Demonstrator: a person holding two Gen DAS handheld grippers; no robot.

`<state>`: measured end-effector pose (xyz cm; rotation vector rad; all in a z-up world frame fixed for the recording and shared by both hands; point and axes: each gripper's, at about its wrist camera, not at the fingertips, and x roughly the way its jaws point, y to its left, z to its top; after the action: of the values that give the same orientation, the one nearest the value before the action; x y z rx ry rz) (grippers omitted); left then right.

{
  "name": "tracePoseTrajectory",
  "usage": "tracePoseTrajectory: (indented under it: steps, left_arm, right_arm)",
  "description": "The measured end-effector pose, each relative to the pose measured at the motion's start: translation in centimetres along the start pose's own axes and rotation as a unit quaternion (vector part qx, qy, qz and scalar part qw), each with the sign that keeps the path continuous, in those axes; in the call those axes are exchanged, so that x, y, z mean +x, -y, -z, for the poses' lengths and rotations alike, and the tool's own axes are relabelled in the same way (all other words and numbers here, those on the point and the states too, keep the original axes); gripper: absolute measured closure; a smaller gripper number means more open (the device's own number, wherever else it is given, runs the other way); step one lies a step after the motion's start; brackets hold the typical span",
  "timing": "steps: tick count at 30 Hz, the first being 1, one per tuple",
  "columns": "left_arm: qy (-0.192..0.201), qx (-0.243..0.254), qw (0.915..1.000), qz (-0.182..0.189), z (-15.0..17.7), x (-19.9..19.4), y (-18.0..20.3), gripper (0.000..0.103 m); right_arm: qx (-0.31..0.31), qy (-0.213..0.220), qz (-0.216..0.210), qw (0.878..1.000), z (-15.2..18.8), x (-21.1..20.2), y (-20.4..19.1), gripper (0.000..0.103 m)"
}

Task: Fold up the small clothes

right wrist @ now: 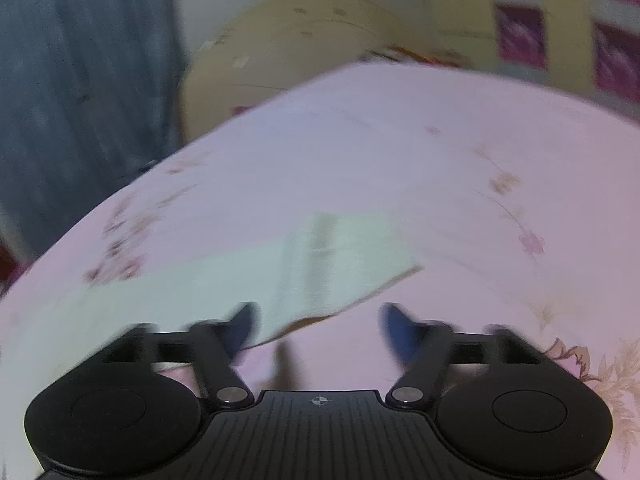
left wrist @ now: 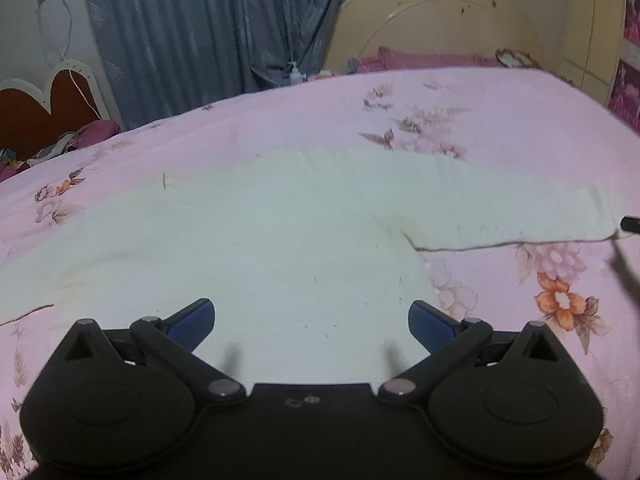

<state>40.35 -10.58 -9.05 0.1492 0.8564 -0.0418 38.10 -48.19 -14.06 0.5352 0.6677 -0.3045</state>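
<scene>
Both claws gape with nothing in them, left gripper [left wrist: 311,320] over the white garment [left wrist: 256,240], right gripper [right wrist: 318,326] nearing its sleeve [right wrist: 344,264], which I'd say needs pinching next.

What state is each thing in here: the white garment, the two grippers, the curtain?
White garment: spread flat on the bed sheet, sleeve out sideways, unfolded.
Left gripper: open, empty, over the garment.
Right gripper: open, empty, near the sleeve end.
Curtain: drawn closed.

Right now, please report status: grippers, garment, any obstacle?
Left gripper open above white garment. Right gripper open near sleeve end, holding nothing. Garment flat on pink bedsheet, unfolded. No obstacle visible.
</scene>
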Motion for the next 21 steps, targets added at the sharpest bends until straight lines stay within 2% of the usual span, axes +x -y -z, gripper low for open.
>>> tracePoseTrajectory:
  steps: [3,6,8,11,12,14,18,19,21]
  left_arm:
    - [-0.008,0.004,0.9999,-0.008,-0.3,0.7,0.2,0.000]
    - [-0.013,0.004,0.9998,-0.013,-0.7,1.1,0.3,0.000]
    - [-0.015,0.004,0.9998,-0.015,-1.2,1.4,0.6,0.000]
    - [-0.013,0.006,0.9998,-0.015,-1.8,1.6,0.9,0.000]
    - [-0.013,0.007,0.9998,-0.015,-1.9,1.6,1.0,0.000]
    - [-0.013,0.006,0.9998,-0.014,-2.2,1.8,1.0,0.000]
    - [-0.016,0.003,0.9997,-0.017,-2.4,2.2,0.7,0.000]
    - [-0.018,0.001,0.9997,-0.018,-2.3,2.3,0.7,0.000]
    - [-0.022,-0.002,0.9996,-0.018,-2.2,2.4,0.3,0.000]
  right_arm:
    - [0.041,-0.001,-0.010,0.999,-0.7,1.0,2.2,0.040]
    - [0.053,0.005,-0.018,0.998,-1.4,1.6,3.1,0.042]
    - [0.052,0.005,-0.012,0.999,-1.6,2.1,3.0,0.066]
    - [0.065,0.003,-0.015,0.998,-1.9,2.2,3.7,0.083]
    - [0.065,0.001,-0.016,0.998,-2.0,2.2,3.8,0.086]
    - [0.054,-0.005,-0.024,0.998,-2.3,2.1,4.0,0.101]
    - [0.006,0.061,-0.006,0.998,-3.3,-1.2,3.8,0.101]
    - [-0.007,0.055,0.006,0.998,-3.4,-1.1,3.8,0.101]
    - [-0.011,0.004,0.023,1.000,-3.3,0.6,4.1,0.101]
